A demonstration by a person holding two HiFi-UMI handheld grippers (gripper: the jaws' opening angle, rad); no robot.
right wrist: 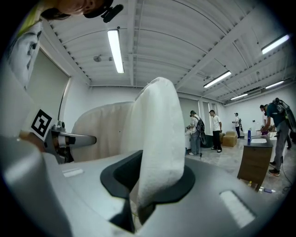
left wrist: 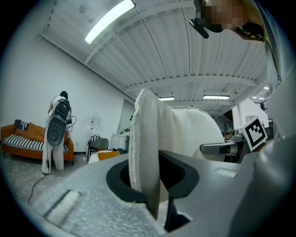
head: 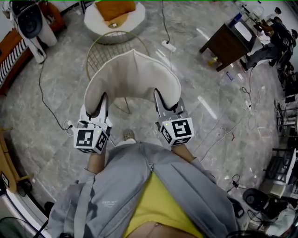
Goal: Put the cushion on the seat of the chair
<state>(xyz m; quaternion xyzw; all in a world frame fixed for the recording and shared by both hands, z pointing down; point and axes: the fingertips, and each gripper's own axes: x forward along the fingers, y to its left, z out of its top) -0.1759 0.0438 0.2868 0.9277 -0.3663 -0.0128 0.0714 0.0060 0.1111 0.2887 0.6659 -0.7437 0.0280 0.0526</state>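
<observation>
Cushion (head: 132, 76): cream, curved like a saddle, held off the floor (head: 56, 116) between both hand-held grippers, in front of the person's grey jacket (head: 139, 186).

Left hand-held gripper (head: 103, 101): clamped on the cushion's left edge. In the left gripper view the jaws (left wrist: 155, 185) are nearly together, with the thin edge of the cushion (left wrist: 148, 139) pinched between them and standing up from the gap.

Right hand-held gripper (head: 159, 98): clamped on the cushion's right edge. In the right gripper view the jaws (right wrist: 138, 194) are closed on a thicker fold of the cushion (right wrist: 159, 139), which rises upright from the pads.

Both grippers point roughly level and parallel, side by side, with the cushion spanning between them.

Chair (head: 104, 51): gold wire frame, standing on the floor just beyond the cushion. In the head view the cushion's far edge overlaps the wire loop. The cushion is not on the seat; whether it touches the wire cannot be told.

Surroundings:
- White round seat with an orange pad (head: 115, 9), beyond the chair.
- Dark wooden surface (head: 228, 44) at upper right, with people near it.
- Power strip (head: 168, 45) and cables on the floor.
- Striped sofa (left wrist: 23, 139) against the far wall in the left gripper view.
</observation>
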